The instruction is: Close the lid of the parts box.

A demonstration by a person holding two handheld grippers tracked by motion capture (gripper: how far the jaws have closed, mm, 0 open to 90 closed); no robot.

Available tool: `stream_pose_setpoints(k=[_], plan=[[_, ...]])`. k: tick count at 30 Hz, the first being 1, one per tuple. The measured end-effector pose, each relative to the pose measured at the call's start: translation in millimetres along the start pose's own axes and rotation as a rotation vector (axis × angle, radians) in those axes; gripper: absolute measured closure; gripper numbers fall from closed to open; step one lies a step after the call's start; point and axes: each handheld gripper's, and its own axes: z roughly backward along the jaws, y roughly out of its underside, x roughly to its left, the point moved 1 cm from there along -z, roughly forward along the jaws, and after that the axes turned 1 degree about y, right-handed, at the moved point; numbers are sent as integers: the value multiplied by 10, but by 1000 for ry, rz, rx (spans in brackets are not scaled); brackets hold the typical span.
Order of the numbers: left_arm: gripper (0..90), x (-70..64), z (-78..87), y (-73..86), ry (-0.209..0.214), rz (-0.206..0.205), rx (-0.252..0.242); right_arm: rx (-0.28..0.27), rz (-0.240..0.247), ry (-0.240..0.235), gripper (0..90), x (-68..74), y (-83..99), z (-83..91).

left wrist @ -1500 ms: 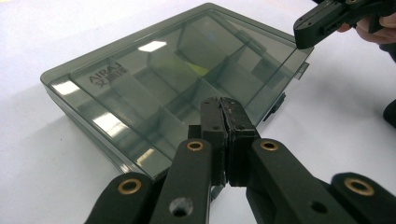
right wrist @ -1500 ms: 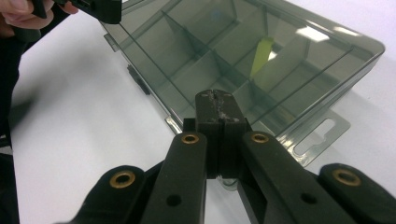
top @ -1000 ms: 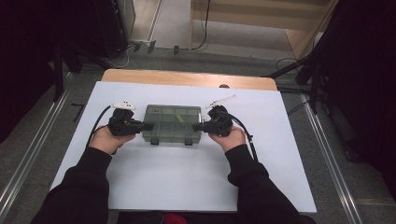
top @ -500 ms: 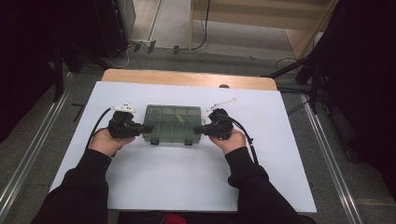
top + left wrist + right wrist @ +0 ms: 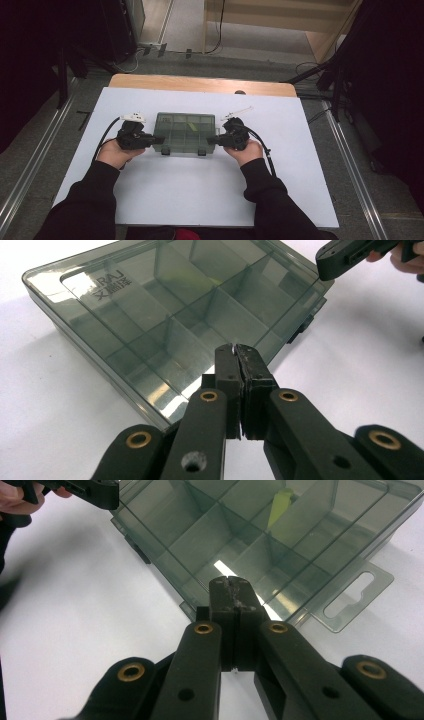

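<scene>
A smoky translucent compartment box (image 5: 185, 132) lies closed on the white table, with a yellow-green piece (image 5: 192, 120) in one far cell. My left gripper (image 5: 160, 141) is shut, its tips against the box's left end, near the front corner. My right gripper (image 5: 211, 141) is shut too, tips at the right end. In the left gripper view the closed left gripper (image 5: 235, 348) meets the box (image 5: 165, 305) at its wall. The right gripper view has the right gripper (image 5: 231, 582) at the box (image 5: 260, 530), beside its hang tab (image 5: 355, 597). Nothing sits between either pair of jaws.
The white tabletop (image 5: 190, 200) has open room in front of the box and on both sides. A wooden strip (image 5: 200, 84) runs along the far edge. Metal rails (image 5: 350, 175) flank the table, and cables lie on the floor beyond.
Both hands have crept slightly toward the near side along the box's ends. The box stays where it was and both grippers remain shut.
</scene>
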Motion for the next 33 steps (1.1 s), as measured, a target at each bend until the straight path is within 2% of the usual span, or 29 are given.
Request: stream_pose_setpoints(k=[5, 11, 12, 13, 16, 22, 30, 33], plan=[[885, 7, -28, 20, -4, -2, 20, 15, -2, 5, 900, -10, 22, -36], [885, 15, -29, 28, -11, -4, 19, 11, 0, 6, 900, -17, 31, -39], [859, 11, -24, 24, -6, 0, 16, 10, -3, 6, 889, -11, 33, -36], [812, 4, -16, 18, -9, -1, 19, 10, -6, 0, 865, -11, 33, -32], [776, -33, 4, 2, 0, -3, 4, -7, -1, -20, 826, 1, 24, 6], [601, -114, 46, -19, 25, -14, -14, -42, 14, -47, 674, 61, 14, 124], [464, -218, 56, -12, 54, -31, -32, -80, 64, -81, 470, 126, 79, 230], [411, -250, 50, 9, 58, -42, -40, -94, 89, -73, 424, 142, 128, 274]])
